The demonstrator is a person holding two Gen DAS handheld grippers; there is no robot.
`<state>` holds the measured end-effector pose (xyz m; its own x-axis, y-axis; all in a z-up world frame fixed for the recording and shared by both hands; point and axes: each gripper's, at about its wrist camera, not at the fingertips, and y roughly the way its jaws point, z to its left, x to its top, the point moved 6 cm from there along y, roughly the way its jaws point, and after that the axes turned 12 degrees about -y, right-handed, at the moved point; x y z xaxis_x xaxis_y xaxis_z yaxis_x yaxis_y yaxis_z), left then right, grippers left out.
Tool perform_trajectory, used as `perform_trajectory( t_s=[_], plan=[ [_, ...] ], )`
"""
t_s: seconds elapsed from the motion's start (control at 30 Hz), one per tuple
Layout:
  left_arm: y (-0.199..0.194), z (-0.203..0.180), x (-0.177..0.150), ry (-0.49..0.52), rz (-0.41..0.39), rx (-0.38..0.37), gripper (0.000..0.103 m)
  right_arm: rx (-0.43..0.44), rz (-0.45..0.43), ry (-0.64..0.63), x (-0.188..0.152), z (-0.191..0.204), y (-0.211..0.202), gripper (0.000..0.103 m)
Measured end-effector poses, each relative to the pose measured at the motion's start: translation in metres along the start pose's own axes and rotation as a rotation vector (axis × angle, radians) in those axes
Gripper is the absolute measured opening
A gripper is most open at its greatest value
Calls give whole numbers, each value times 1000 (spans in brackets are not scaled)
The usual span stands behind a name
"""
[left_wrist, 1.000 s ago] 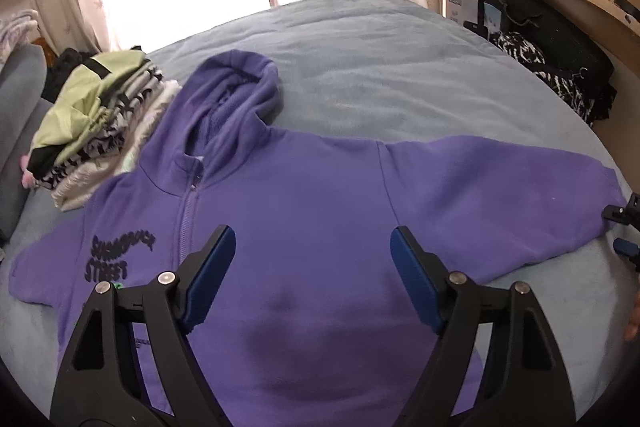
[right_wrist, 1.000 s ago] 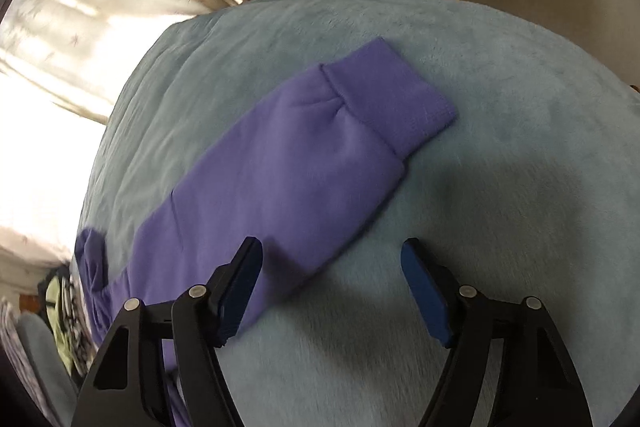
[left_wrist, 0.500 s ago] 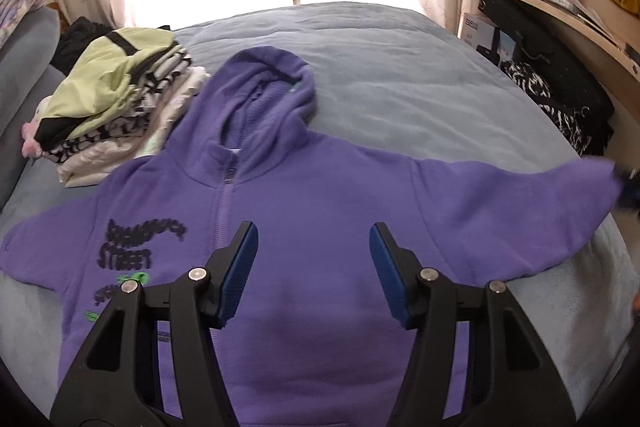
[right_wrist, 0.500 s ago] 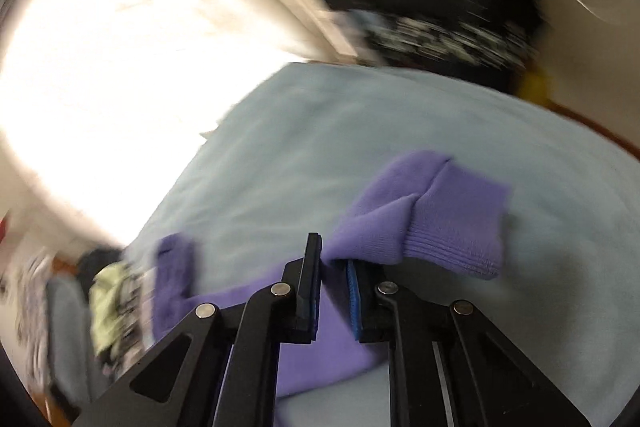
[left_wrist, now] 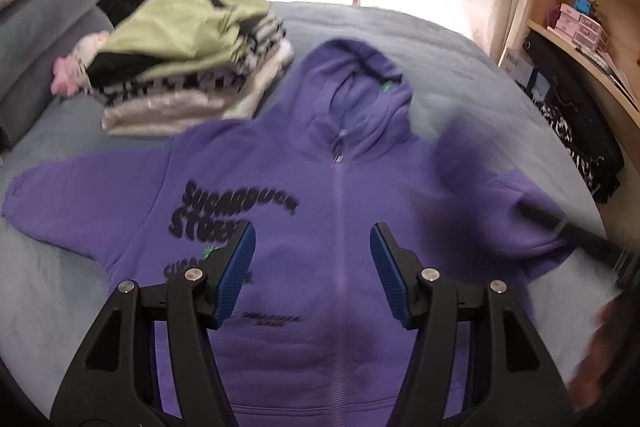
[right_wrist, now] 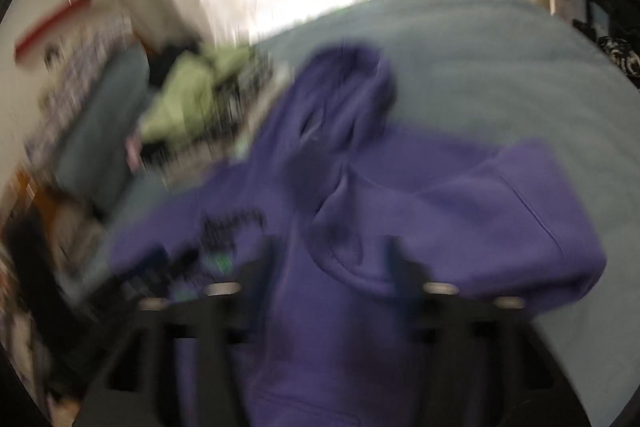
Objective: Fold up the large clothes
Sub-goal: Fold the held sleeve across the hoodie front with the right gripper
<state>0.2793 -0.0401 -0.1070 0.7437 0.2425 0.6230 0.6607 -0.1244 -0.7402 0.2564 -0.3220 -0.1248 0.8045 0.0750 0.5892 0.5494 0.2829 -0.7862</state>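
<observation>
hoodie [left_wrist: 320, 195]: soft matt purple fleece cloth, ribbed cuffs
bed [left_wrist: 452, 67]: grey-blue plush, matt cover
left claw [left_wrist: 312, 267]: matt black plastic, ridged blue pads, shiny metal rivets
shelf [left_wrist: 576, 39]: pale smooth wood
folded pile [left_wrist: 188, 59]: cloth

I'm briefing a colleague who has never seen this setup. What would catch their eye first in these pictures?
A big purple hoodie lies front-up across the grey-blue bed, black lettering on its chest, its sleeve on the picture's right folded in over the body. Beside the hood, to the picture's left, sits a stack of folded clothes topped with light green. The left tool hovers open above the zipper.
</observation>
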Motion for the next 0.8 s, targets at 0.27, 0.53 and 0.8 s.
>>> perform_trajectory(
  t_s=[0.27,0.53,0.8],
  plan=[
    [44,24,-31,-2,167,-118,57,8,78,-52,-92,37,23,71],
    [81,-9,-55,-67,330,-301,54,-25,31,65,-110,-19,-44,71],
    [98,-48,-70,-157,415,-441,52,-11,12,154,-142,-62,-50,71]
  ],
)
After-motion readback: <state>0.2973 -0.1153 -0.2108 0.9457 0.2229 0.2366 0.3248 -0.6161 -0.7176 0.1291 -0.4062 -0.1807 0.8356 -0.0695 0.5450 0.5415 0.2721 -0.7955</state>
